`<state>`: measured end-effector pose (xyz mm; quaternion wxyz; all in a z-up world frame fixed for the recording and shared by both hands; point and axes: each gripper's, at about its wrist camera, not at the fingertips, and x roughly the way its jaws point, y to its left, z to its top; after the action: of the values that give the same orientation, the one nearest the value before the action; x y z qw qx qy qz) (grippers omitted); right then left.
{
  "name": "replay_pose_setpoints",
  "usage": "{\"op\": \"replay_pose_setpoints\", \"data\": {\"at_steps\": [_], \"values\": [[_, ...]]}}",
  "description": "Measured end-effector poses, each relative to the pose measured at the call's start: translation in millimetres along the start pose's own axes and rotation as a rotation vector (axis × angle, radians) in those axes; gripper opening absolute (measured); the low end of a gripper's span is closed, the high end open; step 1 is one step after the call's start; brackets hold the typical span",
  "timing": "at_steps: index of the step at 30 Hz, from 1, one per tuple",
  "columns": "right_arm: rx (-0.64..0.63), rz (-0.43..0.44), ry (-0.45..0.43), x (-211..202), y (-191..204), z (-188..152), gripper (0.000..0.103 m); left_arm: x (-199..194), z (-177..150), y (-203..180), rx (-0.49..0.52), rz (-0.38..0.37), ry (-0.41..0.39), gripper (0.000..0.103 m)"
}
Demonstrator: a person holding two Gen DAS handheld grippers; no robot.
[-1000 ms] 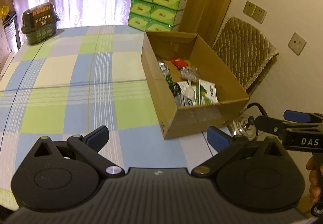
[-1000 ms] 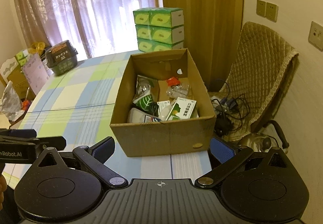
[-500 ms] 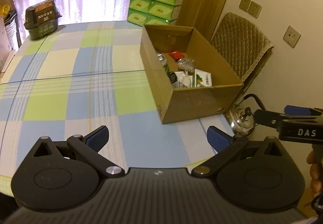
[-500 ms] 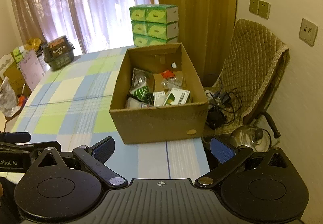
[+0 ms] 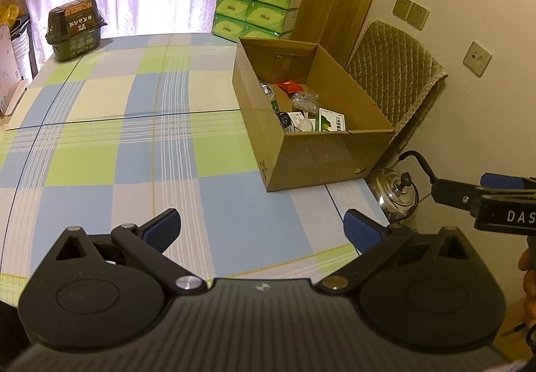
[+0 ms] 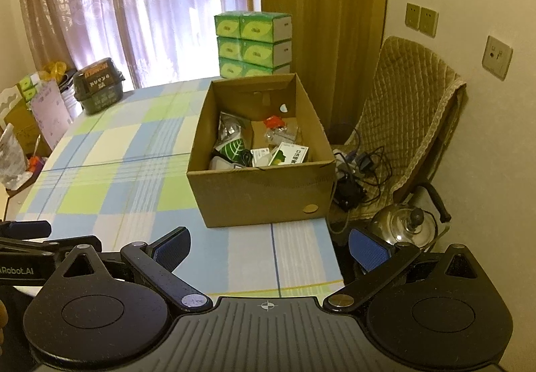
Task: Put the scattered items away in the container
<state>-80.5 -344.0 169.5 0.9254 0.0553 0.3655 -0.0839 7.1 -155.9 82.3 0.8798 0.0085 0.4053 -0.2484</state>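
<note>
Both grippers have pulled back from cardboard box, jaws spread.

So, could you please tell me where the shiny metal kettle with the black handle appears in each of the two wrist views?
Left wrist view: the shiny metal kettle with the black handle is at right, below the table edge, beside the open brown cardboard box.
Right wrist view: the kettle is at lower right, before the quilted chair.
Shared landmark: the stack of green tissue boxes behind the box.

Filled cardboard box beyond spread left tool
</note>
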Motion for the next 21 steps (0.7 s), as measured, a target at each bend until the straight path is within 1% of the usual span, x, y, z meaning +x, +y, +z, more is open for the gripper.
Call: {"op": "replay_pose_setpoints", "data": {"at_steps": [8, 21], "values": [[-0.02, -0.018, -0.017, -11.6, 8.5, -3.2, 0.103, -10.0, -8.6, 2.6, -0.009, 0.008, -0.012, 0.102], [-0.045, -0.006, -0.022, -19.8, 24.7, -21.2, 0.103, -21.7, -28.2, 5.6, -0.025, 0.014, -0.031, 0.102]]}}
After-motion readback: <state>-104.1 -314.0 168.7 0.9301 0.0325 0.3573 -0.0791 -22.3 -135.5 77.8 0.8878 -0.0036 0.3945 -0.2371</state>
